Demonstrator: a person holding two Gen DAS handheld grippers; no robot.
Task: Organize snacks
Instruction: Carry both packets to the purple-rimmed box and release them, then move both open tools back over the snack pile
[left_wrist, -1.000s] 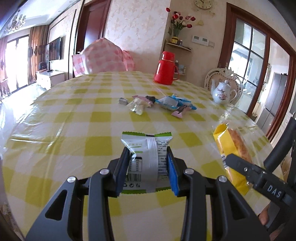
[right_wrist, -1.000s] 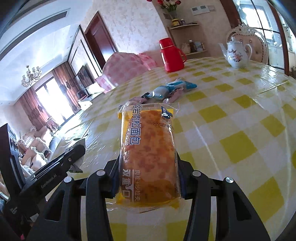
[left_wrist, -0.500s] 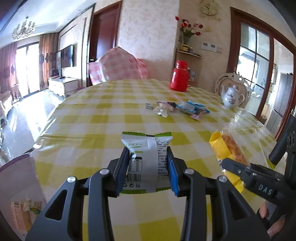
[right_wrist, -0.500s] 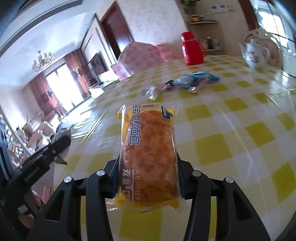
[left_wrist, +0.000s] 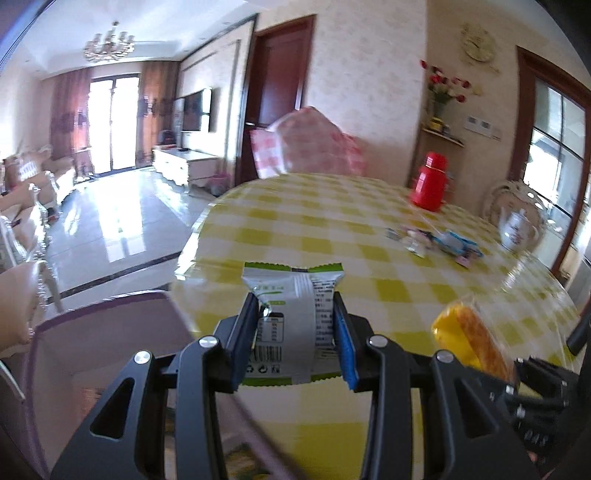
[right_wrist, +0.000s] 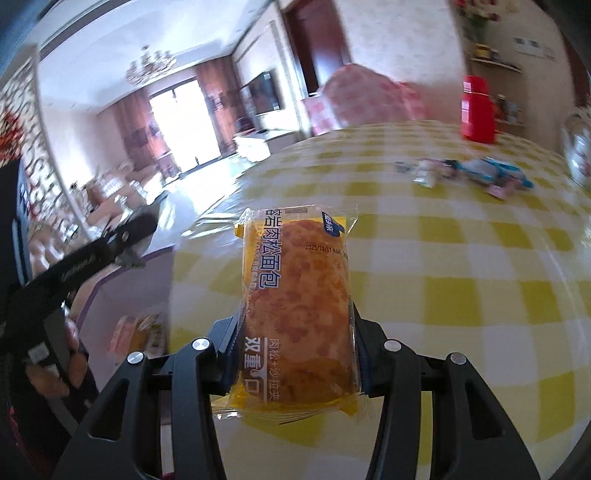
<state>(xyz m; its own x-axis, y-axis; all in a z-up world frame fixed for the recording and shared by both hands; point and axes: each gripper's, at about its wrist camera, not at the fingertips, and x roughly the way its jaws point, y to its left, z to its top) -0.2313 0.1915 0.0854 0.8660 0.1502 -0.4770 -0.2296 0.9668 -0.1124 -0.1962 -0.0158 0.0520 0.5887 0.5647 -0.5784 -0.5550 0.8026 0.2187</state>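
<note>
One bread packet is clamped lengthwise, pointing forward, by the right gripper; one white snack packet likewise by the left gripper.

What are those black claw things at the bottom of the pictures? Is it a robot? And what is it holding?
It isn't a robot. A person holds a black pincher tool in each hand, and each tool has a little camera that looks out along its two fingers. That is why you see black claws at the bottom.

One picture comes from the left gripper. It squeezes a white and green snack packet. The other comes from the right gripper. It squeezes a wrapped bread in a yellow and clear wrapper.

Both hang over a table with a yellow checked cloth. Further back on it lie a small pile of sweets, a red flask and a white teapot.

Beside the table, low on the left, stands a purple box. Its inside is too blurred to make out.
</note>
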